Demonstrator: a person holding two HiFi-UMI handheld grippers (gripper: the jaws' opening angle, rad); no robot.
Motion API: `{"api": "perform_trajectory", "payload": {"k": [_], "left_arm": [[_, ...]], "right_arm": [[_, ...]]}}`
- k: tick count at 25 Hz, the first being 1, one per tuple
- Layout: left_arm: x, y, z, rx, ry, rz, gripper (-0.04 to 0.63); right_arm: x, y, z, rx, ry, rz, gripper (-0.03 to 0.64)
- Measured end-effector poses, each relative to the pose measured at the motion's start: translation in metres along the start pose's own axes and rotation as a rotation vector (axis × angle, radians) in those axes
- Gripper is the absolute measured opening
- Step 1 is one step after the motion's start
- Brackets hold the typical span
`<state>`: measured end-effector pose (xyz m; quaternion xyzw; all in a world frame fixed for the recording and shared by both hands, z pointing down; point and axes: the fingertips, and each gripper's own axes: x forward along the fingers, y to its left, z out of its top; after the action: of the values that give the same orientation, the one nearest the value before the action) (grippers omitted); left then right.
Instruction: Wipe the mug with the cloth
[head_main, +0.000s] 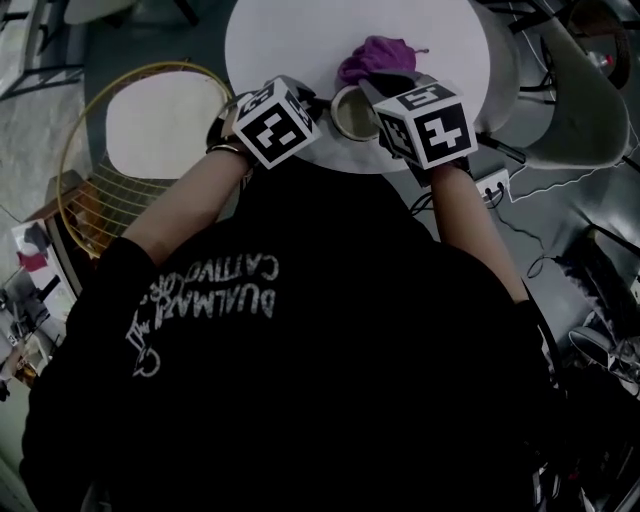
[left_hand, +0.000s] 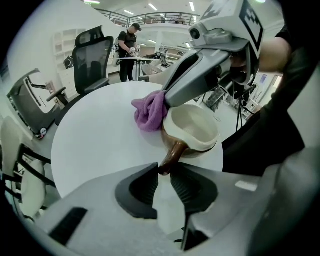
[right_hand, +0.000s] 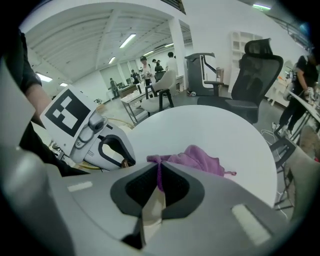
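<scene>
wiping | mug (left_hand: 192, 131) at the tabletop (left_hand: 95, 145)'s near edge is being pinched by its handle (left_hand: 173, 155) in the jaws of the left gripper (left_hand: 164, 171) | cloth (right_hand: 197, 159) is being pinched in the jaws of the right gripper (right_hand: 159, 169), beside the mug | likely best: cloth being pressed round the rim, handle being held firm

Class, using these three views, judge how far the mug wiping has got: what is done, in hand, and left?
Done: the left gripper grips the mug by its handle; the right gripper pinches the purple cloth. In hand: cloth bunched beside the mug's rim. Left: probably most of the wiping; no wiped area shows.
</scene>
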<state>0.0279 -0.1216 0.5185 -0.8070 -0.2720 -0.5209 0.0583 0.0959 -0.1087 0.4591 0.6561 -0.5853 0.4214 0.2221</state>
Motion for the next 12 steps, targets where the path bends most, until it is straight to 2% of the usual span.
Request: {"api": "perform_trajectory", "payload": {"k": [12], "left_arm": [[-0.009,0.007,-0.006,-0.052,0.012,0.025,0.080]], "right_arm": [[-0.013,-0.008,-0.016,0.127,-0.046,-0.028,0.015]]}}
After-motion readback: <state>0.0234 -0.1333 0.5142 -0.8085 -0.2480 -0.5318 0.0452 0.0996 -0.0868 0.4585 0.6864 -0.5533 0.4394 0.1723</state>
